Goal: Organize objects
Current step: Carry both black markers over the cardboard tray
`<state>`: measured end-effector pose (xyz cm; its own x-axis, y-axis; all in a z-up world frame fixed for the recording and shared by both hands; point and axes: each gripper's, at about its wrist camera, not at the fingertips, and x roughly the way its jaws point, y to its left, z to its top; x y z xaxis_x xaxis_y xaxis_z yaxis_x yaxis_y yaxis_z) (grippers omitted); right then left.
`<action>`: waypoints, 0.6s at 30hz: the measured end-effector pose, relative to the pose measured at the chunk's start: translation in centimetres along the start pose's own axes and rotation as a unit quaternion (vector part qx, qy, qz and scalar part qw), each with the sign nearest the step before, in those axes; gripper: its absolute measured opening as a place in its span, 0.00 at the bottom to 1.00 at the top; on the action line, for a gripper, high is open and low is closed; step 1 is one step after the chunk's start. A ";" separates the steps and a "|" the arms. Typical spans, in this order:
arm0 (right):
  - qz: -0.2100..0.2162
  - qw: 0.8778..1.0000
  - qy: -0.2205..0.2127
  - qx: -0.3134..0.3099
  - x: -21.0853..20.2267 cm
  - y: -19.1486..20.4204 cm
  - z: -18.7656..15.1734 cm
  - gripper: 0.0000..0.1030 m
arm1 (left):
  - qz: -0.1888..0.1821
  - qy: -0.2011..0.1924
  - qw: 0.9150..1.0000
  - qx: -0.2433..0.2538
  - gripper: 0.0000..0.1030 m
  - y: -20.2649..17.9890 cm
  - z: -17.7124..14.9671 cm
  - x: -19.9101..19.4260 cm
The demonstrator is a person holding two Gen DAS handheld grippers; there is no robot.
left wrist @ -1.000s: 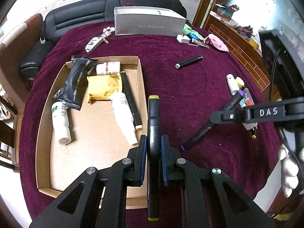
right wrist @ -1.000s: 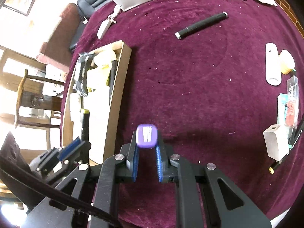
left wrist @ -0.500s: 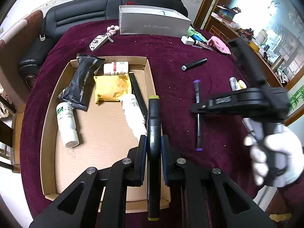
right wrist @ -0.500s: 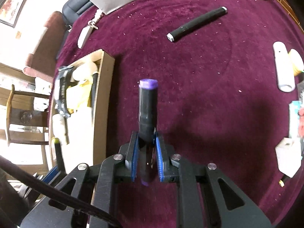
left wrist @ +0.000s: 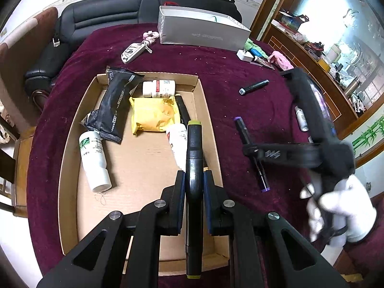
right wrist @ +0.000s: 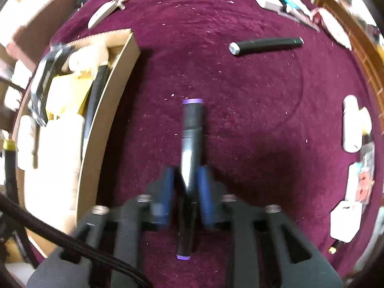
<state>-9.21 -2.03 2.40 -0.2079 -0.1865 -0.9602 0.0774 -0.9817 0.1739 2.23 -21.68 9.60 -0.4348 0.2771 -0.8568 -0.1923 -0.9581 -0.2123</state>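
- the left gripper (left wrist: 194, 199) is clamped tight on a black marker with a green cap (left wrist: 194, 158), held by its middle so it does not tip
- that marker hangs over the right side of the cardboard tray (left wrist: 72, 144), with its far end pointing into the tray — i think it goes in there next
- the right gripper (right wrist: 186, 184) is squeezed shut on a black marker with purple ends (right wrist: 189, 148), also held near the middle
- this purple marker is over the bare red cloth (right wrist: 240, 96), just beside the tray's right wall, not over the tray yet
- in the left view a white gloved hand (left wrist: 336, 206) holds the right tool, and the picture is blurry there
- the tray holds things that are already put away: a black packet (left wrist: 112, 108), a yellow packet (left wrist: 153, 115), a small white jar (left wrist: 158, 88), a white bottle (left wrist: 93, 158), a white tube (left wrist: 178, 141) and a long black pen (left wrist: 182, 110)
- the long things lie along the tray's right wall, side by side — that saves room, so the two new markers may fit best next to them
- more things wait on the cloth: another black marker (left wrist: 253, 87), a key fob (left wrist: 132, 52), a grey box (left wrist: 201, 33) at the back and a white charger (right wrist: 343, 218) on the right
- the task looks about half done, since many things are still outside the tray
- one thing to watch: the white tube sits right under the green marker, so the marker could land on top of it and roll
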 end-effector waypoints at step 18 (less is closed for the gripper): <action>0.211 0.976 -0.002 0.050 -6.0 0.5 0.6 0.13 | 0.011 0.007 0.998 -0.061 0.11 5.3 0.0 0.4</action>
<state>-8.53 -1.38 8.42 -0.1816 -0.5743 -0.7982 0.0620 -0.8168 0.5736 1.04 -26.65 8.14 -0.4246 0.2562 -0.8684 -0.0746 -0.9658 -0.2484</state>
